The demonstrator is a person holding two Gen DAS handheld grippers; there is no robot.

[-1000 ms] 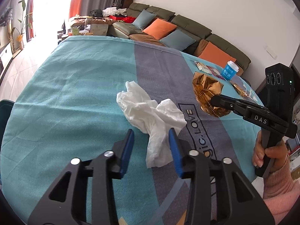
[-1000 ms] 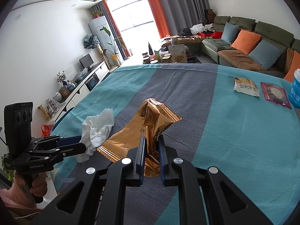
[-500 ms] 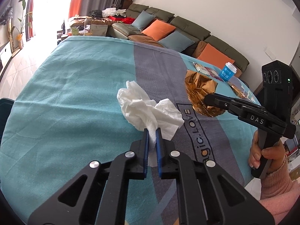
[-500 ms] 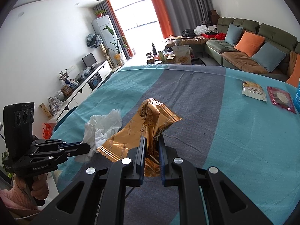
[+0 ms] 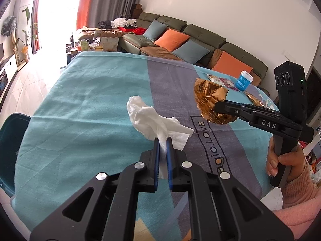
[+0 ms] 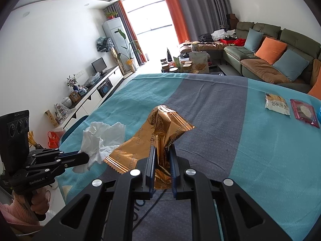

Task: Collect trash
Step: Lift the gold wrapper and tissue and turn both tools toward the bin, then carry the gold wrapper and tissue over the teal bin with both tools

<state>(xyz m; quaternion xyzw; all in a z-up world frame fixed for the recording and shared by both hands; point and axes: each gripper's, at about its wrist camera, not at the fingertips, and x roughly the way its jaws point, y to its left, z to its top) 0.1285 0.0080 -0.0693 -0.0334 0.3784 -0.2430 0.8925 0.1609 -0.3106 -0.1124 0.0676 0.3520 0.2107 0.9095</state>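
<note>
My left gripper is shut on a crumpled white tissue and holds it lifted above the teal and grey tablecloth. The tissue also shows in the right wrist view, pinched by the left gripper. My right gripper is shut on a crinkled gold foil wrapper and holds it above the cloth. In the left wrist view the right gripper holds the wrapper to the right of the tissue.
A blue paper cup, a second gold wrapper and two snack packets lie at the far right of the table. A dark teal chair stands at the left edge. A sofa lies beyond.
My left gripper closed on the tissue and lifted it off the cloth. My right gripper kept hold of the gold wrapper and rose a little.
</note>
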